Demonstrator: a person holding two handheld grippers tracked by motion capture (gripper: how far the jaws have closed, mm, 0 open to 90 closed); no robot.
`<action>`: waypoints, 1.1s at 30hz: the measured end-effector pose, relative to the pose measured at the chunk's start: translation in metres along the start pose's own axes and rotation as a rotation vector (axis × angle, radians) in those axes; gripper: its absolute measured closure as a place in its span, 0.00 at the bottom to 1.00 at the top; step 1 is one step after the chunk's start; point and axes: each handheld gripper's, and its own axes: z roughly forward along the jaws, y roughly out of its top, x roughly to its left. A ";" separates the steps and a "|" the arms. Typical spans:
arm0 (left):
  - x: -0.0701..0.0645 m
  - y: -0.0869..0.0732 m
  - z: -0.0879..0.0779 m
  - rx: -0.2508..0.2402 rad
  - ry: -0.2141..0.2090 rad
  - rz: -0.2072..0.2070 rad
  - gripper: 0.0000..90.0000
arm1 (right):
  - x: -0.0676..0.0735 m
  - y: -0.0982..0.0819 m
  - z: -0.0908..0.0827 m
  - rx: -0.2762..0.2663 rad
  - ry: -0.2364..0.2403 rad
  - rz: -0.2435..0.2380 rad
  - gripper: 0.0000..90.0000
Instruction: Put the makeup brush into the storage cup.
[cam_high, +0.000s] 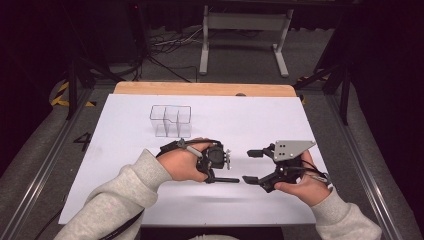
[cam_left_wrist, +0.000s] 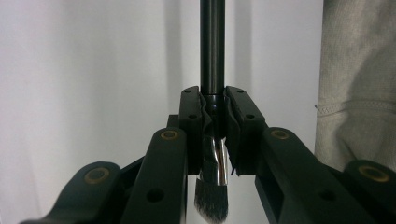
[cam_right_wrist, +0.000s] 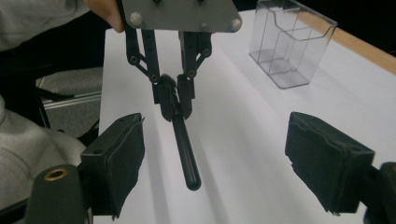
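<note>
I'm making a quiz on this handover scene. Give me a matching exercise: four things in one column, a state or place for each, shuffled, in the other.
1. left gripper
2. right gripper
3. makeup brush
4. clear organizer

a. stands at the far side of the white table
b. jaws open, nothing between the pads
c. clamped at its ferrule, handle pointing out
d. shut on the brush

Pairs: 1-d, 2-b, 3-c, 4-a

Grey knit sleeves (cam_high: 125, 192), black two-jaw tongs (cam_high: 256, 166) with brass rivets, a grey three-cornered screwed plate (cam_high: 291, 148).

No legible text (on anything shown)
</note>
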 end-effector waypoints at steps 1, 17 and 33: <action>0.000 0.001 0.001 0.008 -0.003 -0.001 0.87 | 0.000 0.001 0.003 0.026 0.005 -0.006 0.23; -0.001 0.003 0.004 0.026 -0.010 0.001 0.87 | -0.002 0.011 0.019 0.173 0.052 -0.040 0.33; -0.001 0.004 0.004 0.034 -0.006 0.003 0.87 | 0.002 0.018 0.036 0.281 0.081 -0.052 0.33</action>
